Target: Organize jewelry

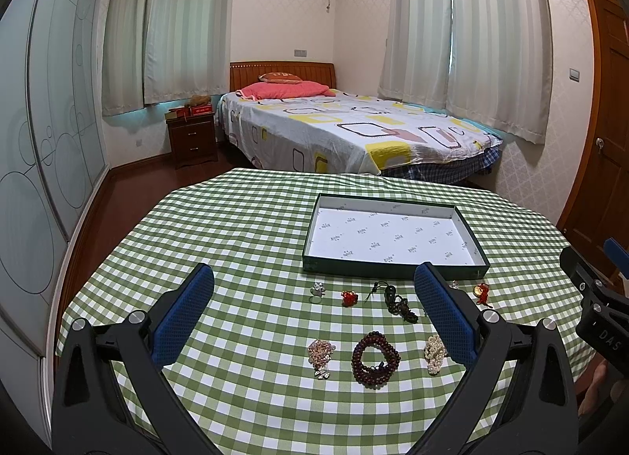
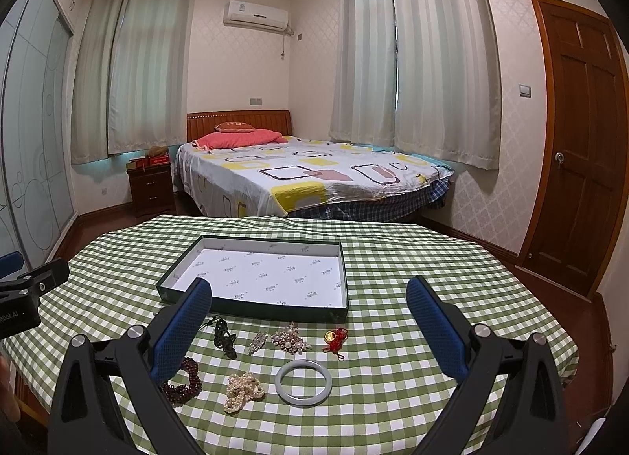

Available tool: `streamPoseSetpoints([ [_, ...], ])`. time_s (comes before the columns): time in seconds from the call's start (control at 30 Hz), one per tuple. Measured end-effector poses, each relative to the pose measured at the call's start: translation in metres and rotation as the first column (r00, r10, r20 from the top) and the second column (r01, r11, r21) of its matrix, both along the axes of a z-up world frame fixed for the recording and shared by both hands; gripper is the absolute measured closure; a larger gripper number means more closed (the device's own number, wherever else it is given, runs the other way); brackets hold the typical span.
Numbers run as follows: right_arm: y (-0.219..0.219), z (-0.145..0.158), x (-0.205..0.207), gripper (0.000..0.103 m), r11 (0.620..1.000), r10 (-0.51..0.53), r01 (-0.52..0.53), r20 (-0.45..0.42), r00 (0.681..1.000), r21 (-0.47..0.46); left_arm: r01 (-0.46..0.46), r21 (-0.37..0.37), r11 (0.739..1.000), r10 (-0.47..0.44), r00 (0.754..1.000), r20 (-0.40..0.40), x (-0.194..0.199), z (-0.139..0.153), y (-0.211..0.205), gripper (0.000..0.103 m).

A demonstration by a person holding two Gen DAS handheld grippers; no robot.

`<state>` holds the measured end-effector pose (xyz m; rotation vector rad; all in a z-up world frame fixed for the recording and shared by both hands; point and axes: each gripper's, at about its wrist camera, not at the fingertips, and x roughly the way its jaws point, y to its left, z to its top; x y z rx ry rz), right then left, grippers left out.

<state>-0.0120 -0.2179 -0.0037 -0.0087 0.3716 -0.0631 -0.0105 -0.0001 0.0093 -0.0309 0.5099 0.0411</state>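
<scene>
A shallow dark green box [image 1: 393,267] [image 2: 251,305] with a white printed lining stands empty on the green checked tablecloth [image 1: 236,243] [image 2: 393,266]. Jewelry lies in front of it: a dark red bead bracelet [image 1: 375,358] [image 2: 184,378], a pearl string [image 1: 434,353] [image 2: 241,390], a pale jade bangle [image 2: 303,381], a dark cord necklace [image 1: 399,303] [image 2: 226,337], a red and gold charm [image 1: 482,293] [image 2: 334,339], a pearl brooch [image 2: 290,338], a silver ring [image 1: 317,290], a red ornament [image 1: 349,298] and a pinkish bead string [image 1: 320,356]. My left gripper [image 1: 314,294] and right gripper [image 2: 308,305] are open and empty above the jewelry.
A bed [image 1: 346,129] stands beyond the table's far edge, with a nightstand [image 1: 192,138] to its left. A sliding wardrobe [image 1: 43,140] lines the left wall. A wooden door [image 2: 578,148] is at the right.
</scene>
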Motion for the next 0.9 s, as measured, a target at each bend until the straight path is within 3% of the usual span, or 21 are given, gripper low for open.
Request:
streamPoseSetpoints([
  [0.9, -0.002, -0.012, 0.004, 0.006, 1.0, 0.0, 0.0, 0.007, 1.0, 0.003, 0.009, 0.007, 1.0, -0.009, 1.0, 0.006, 0.007, -0.014, 0.003, 0.004],
])
